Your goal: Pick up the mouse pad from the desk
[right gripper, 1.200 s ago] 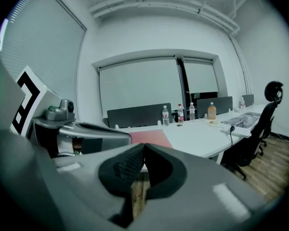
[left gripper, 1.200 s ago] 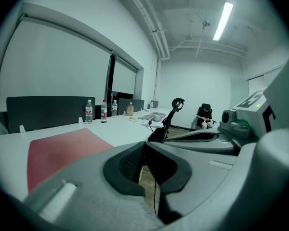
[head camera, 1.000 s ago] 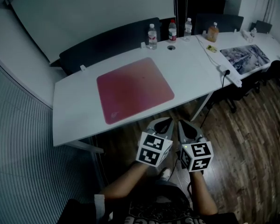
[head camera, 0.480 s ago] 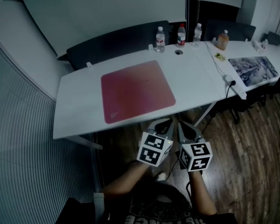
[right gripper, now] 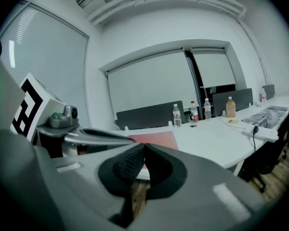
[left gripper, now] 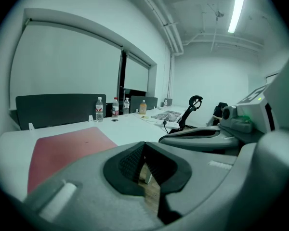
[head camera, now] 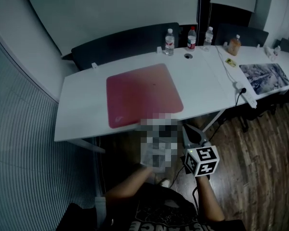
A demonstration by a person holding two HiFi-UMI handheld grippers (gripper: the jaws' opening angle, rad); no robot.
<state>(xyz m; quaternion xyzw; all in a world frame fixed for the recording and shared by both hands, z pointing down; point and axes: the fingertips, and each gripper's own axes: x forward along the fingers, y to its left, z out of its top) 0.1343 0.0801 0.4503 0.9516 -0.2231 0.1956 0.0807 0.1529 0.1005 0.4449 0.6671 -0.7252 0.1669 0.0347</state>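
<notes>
The red mouse pad point(head camera: 142, 94) lies flat in the middle of the white desk point(head camera: 84, 112); it also shows in the left gripper view point(left gripper: 62, 150) and the right gripper view point(right gripper: 156, 139). Both grippers hover side by side in front of the desk's near edge, short of the pad and touching nothing. My right gripper point(head camera: 187, 128) is shut and empty, its pads together point(right gripper: 143, 147). A mosaic patch covers the left gripper in the head view. Its own view shows the left gripper point(left gripper: 143, 146) shut on nothing.
Three water bottles point(head camera: 169, 42) and an orange drink bottle point(head camera: 234, 45) stand at the desk's back edge before a dark partition point(head camera: 120, 44). A power strip point(head camera: 245, 94) and a patterned mat point(head camera: 265, 76) lie to the right. An office chair point(left gripper: 190, 110) stands beside the desk on the wooden floor point(head camera: 260, 153).
Both grippers have drawn a little nearer the desk's front edge, and the desk sits lower and further right in the head view. The jaws have stayed shut.
</notes>
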